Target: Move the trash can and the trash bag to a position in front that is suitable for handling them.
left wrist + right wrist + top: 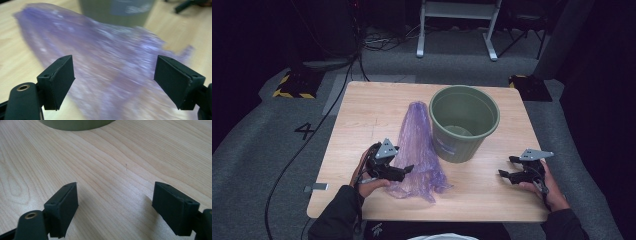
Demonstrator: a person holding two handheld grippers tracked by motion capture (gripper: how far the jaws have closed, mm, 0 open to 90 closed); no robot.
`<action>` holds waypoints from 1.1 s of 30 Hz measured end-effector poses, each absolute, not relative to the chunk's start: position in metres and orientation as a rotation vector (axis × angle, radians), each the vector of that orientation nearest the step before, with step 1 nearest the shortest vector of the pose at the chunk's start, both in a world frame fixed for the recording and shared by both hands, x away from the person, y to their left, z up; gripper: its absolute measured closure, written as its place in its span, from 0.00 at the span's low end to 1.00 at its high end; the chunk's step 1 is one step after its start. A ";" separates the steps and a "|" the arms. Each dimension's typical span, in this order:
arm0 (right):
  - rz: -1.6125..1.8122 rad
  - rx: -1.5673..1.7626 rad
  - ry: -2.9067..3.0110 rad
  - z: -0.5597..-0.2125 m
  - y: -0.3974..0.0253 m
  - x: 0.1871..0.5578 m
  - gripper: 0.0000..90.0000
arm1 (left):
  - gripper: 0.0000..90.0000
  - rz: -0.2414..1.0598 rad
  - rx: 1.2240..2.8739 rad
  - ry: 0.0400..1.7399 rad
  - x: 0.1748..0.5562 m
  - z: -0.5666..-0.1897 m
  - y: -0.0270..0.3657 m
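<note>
Overhead, pale wooden table (362,110), grey carpet (257,135).

The left hand-held gripper (408,169) is held by the left hand (364,180) at about 7 o'clock of the high view, its jaws spread wide and pointed toward 3 o'clock. The right hand-held gripper (506,167) is gripped by the right hand (549,189) at about 4 o'clock, its jaws likewise set wide apart and aimed toward 9 o'clock. Both dark-sleeved forearms are brought in from 6 o'clock.
</note>
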State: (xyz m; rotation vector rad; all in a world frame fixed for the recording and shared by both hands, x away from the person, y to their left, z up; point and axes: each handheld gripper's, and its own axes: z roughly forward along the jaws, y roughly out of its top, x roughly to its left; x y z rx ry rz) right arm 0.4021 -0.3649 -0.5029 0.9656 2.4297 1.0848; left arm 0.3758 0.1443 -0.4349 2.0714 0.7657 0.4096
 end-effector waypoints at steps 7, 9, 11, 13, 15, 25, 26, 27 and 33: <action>1.086 0.966 2.429 -0.503 -0.365 0.402 0.22 | 0.18 0.407 2.048 0.820 0.410 -0.439 0.147; 1.085 0.967 2.429 -0.503 -0.365 0.402 0.22 | 0.18 0.436 2.067 0.818 0.417 -0.440 0.144; 1.086 0.966 2.429 -0.503 -0.365 0.402 0.22 | 0.19 0.461 2.079 0.827 0.424 -0.441 0.141; 1.084 0.966 2.429 -0.503 -0.365 0.402 0.22 | 0.19 0.445 2.073 0.836 0.434 -0.442 0.139; 1.083 0.966 2.429 -0.503 -0.365 0.402 0.22 | 0.19 0.440 2.059 0.850 0.443 -0.442 0.138; 1.082 0.964 2.425 -0.503 -0.365 0.402 0.22 | 0.20 0.442 2.101 0.939 0.489 -0.463 0.114; 1.082 0.964 2.425 -0.503 -0.365 0.402 0.22 | 0.20 0.428 2.109 0.950 0.491 -0.467 0.112; 1.082 0.964 2.427 -0.503 -0.365 0.402 0.22 | 0.19 0.409 2.112 0.959 0.492 -0.470 0.111; 1.082 0.959 2.425 -0.503 -0.365 0.401 0.22 | 0.19 0.363 2.161 0.976 0.492 -0.485 0.106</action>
